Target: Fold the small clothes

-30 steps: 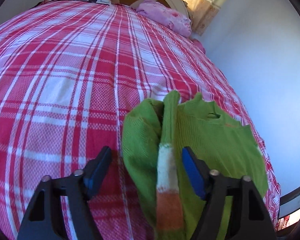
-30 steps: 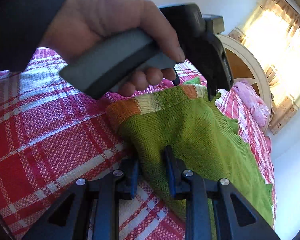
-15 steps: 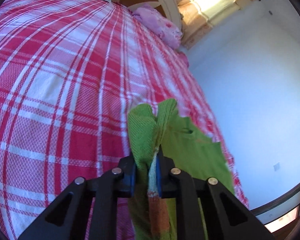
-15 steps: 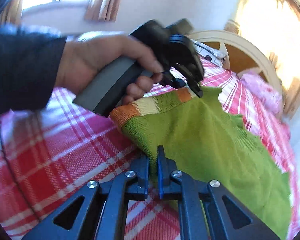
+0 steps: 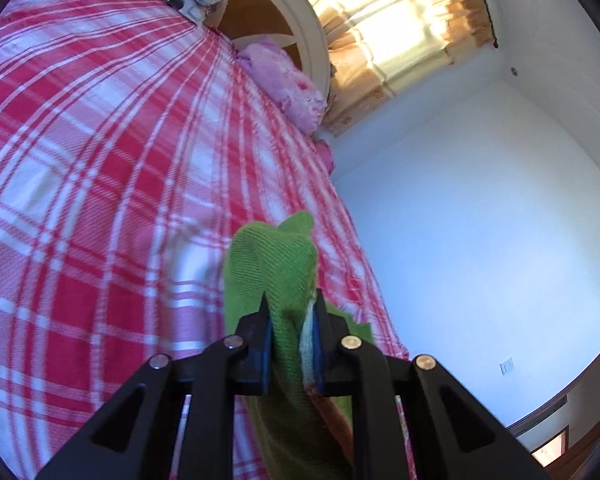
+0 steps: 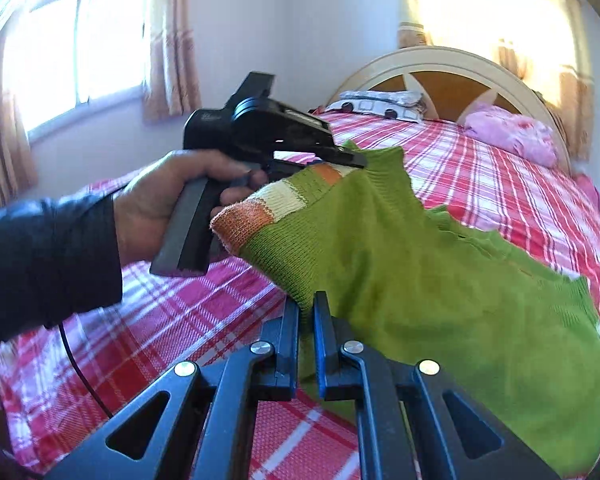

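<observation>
A small green knitted garment (image 6: 420, 272) with an orange and cream striped band (image 6: 260, 208) is held up off the red and white plaid bed cover (image 6: 500, 184). My right gripper (image 6: 306, 304) is shut on its near green edge. My left gripper (image 5: 290, 312) is shut on a bunched fold of the green knit (image 5: 272, 264) and its pale band. From the right wrist view the left gripper (image 6: 356, 160), in a person's hand (image 6: 160, 200), pinches the garment's far corner. The garment's far part droops toward the bed.
The plaid bed cover (image 5: 100, 160) stretches to a cream and wood headboard (image 6: 452, 68). A pink cushion (image 5: 288, 84) and a patterned pillow (image 6: 380, 104) lie near it. Curtained windows (image 6: 80, 52) and a white wall (image 5: 480, 220) surround the bed. A dark sleeve (image 6: 40, 264) is at the left.
Both grippers closed on the green garment and lifted it off the bed. The right gripper rolled and swung sideways; the left one tilted upward.
</observation>
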The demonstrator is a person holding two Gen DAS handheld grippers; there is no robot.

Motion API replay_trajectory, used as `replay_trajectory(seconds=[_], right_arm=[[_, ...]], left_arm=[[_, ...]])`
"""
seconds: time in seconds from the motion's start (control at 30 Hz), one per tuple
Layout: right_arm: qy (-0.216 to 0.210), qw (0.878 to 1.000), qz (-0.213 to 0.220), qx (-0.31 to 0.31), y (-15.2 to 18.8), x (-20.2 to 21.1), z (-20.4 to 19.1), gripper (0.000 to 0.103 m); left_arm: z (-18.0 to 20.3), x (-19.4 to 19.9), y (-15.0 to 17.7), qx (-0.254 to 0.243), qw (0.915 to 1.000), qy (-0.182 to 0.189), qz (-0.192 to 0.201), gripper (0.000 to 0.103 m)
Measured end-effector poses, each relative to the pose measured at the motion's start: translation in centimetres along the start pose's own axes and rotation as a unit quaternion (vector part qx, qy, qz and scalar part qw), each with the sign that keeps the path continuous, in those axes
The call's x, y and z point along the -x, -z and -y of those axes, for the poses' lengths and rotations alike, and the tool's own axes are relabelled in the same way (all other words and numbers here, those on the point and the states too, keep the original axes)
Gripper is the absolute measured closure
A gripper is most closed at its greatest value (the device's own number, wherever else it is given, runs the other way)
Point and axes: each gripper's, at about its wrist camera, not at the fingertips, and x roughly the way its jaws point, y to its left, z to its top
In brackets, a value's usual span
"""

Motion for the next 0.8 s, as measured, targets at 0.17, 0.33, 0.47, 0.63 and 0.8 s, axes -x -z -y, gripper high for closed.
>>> replay_trajectory(seconds=[0.17,0.33,0.47,0.63,0.8], right_arm=[[-0.002,0.998,0.040,-0.048,-0.4,2.5,2.5,0.097],[0.001,0.994,0.068,-0.087,-0.2,4.9,5.2,0.097],[0.012,0.990,0.081,-0.112,0.3,6.9,7.6,0.097],[0.022,0.983,0.091,-0.155,2.0,9.3,10.6,0.097],[0.025,0.972,0.091,-0.213,4.6,10.7,13.4,0.097]], left_arm=[[3.9,-1.5,-0.7,-0.020,0.9997,0.014,0.001,0.088],[7.2,-3.7,-0.6,-0.045,0.9987,0.022,-0.011,0.088],[9.4,-6.1,0.2,-0.059,0.9976,0.026,-0.026,0.087],[12.1,-9.5,1.5,-0.084,0.9950,0.022,-0.049,0.088],[14.0,-13.6,3.7,-0.108,0.9904,0.003,-0.087,0.088]])
